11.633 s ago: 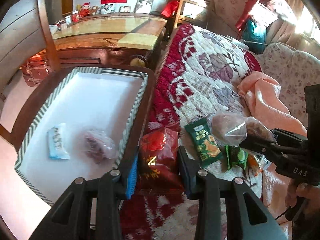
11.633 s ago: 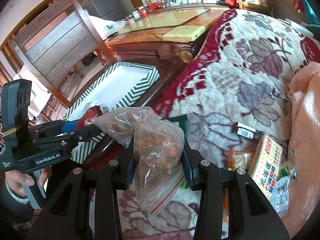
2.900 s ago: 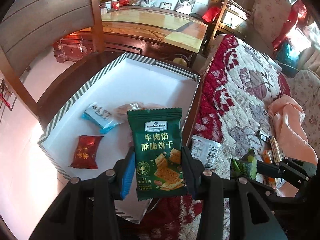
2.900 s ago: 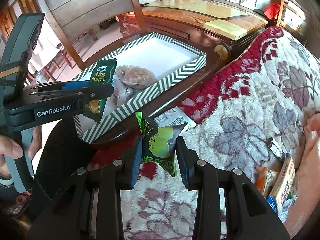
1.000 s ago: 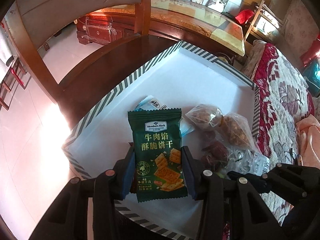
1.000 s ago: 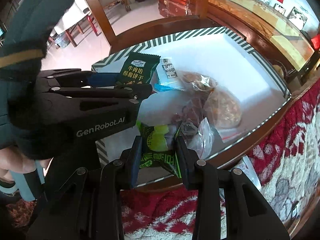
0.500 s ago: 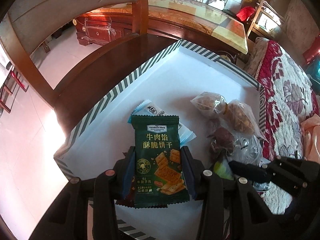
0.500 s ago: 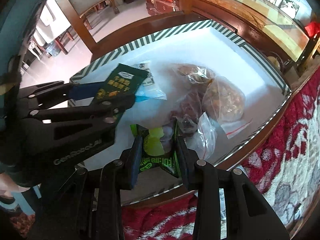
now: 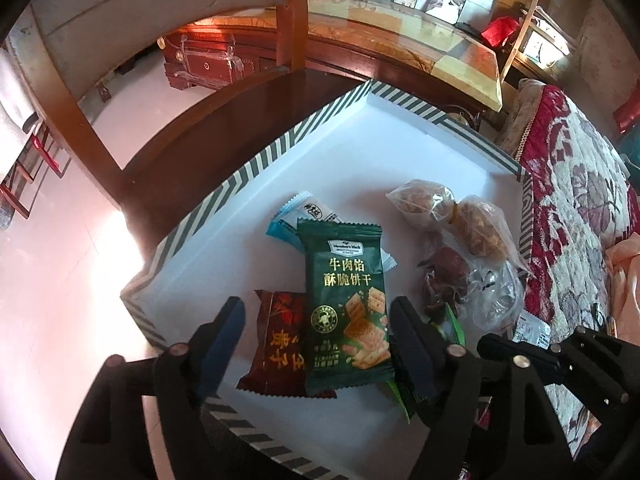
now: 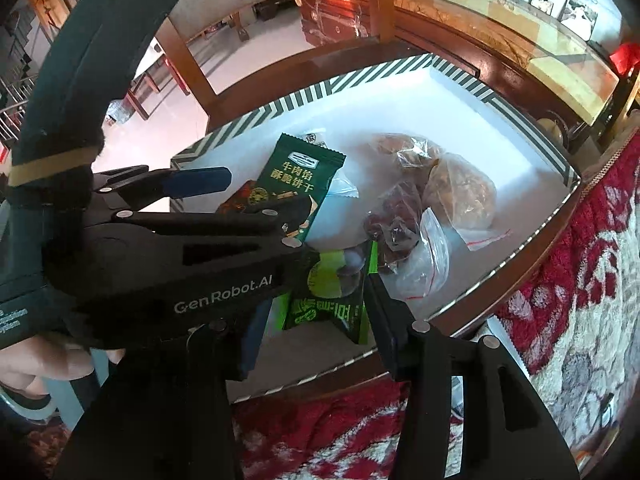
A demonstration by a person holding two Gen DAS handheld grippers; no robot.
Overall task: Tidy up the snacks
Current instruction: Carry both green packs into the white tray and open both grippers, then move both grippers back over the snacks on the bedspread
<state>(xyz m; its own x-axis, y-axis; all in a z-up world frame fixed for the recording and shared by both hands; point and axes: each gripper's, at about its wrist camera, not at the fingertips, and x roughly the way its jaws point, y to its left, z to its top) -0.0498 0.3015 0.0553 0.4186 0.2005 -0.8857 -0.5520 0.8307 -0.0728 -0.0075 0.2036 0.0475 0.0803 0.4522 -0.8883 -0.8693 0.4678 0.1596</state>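
A white tray with a green-striped rim (image 9: 256,164) (image 10: 304,100) holds the snacks. My left gripper (image 9: 316,308) hovers over its near end. Its jaws are opening, and the dark green cracker packet (image 9: 344,308) (image 10: 296,176) lies loose between them, on top of a red packet (image 9: 276,344). My right gripper (image 10: 320,300) is beside it and its jaws are opening too. A lime green packet (image 10: 328,300) (image 9: 450,326) rests between them on the tray floor, and the pads do not press it. The left gripper's body (image 10: 180,248) hides part of the right gripper's left finger.
Also in the tray are a blue-white packet (image 9: 292,216), two clear bags of nuts (image 9: 452,216) and a bag of dark dried fruit (image 9: 448,276). The tray sits on a dark wooden chair seat (image 9: 192,160). A red floral blanket (image 9: 580,200) lies to the right, with a hand (image 10: 40,360) at the lower left.
Both grippers have spread their jaws. The cracker packet has dropped out of the left grip onto the red packet. The lime packet has come free of the right fingers.
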